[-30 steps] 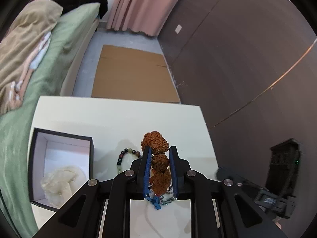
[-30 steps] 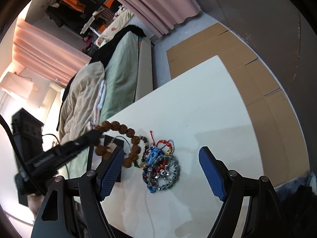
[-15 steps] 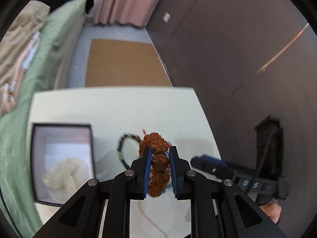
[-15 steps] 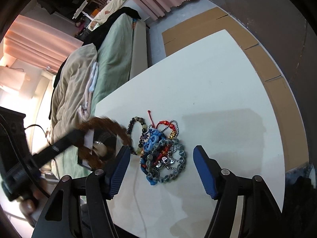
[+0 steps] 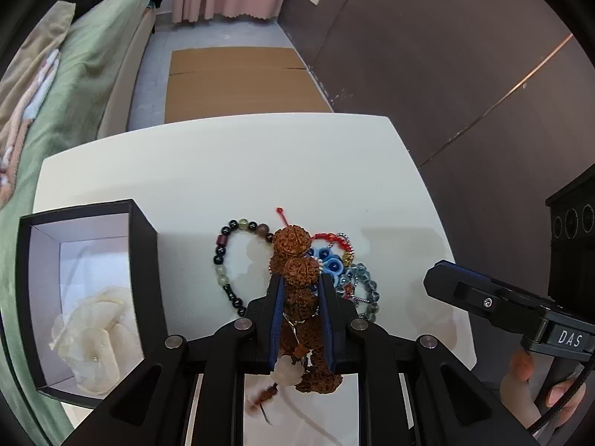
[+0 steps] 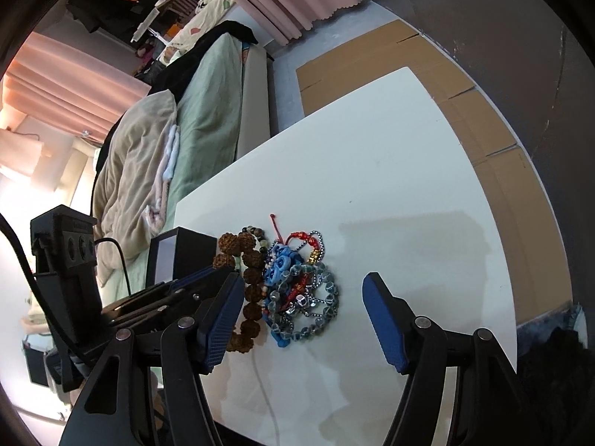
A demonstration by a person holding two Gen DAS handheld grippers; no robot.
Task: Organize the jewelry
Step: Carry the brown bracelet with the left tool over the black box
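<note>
My left gripper (image 5: 301, 290) is shut on a bracelet of big knobbly brown beads (image 5: 293, 241), which hangs down to the white table (image 5: 223, 167). Just right of it lies a tangled pile of blue, red and grey bracelets (image 5: 349, 278). To its left lies a dark and green bead bracelet (image 5: 222, 260). An open black box (image 5: 143, 260) holding crumpled white material stands at the left. In the right wrist view my right gripper (image 6: 303, 297) stands open over the pile (image 6: 305, 290), touching nothing. The brown beads (image 6: 253, 290) hang beside its left finger.
A green bed (image 5: 93, 55) runs along the table's left side. Flat cardboard (image 5: 238, 78) lies on the floor beyond, and a dark wall (image 5: 446, 55) stands to the right. A thin white cable (image 6: 264, 383) crosses the table's near edge. A hand (image 5: 520, 383) grips the right tool.
My left gripper has sunk toward the table with the brown bracelet, now next to the pile. The right gripper's jaws have narrowed a little and it has tilted more downward.
</note>
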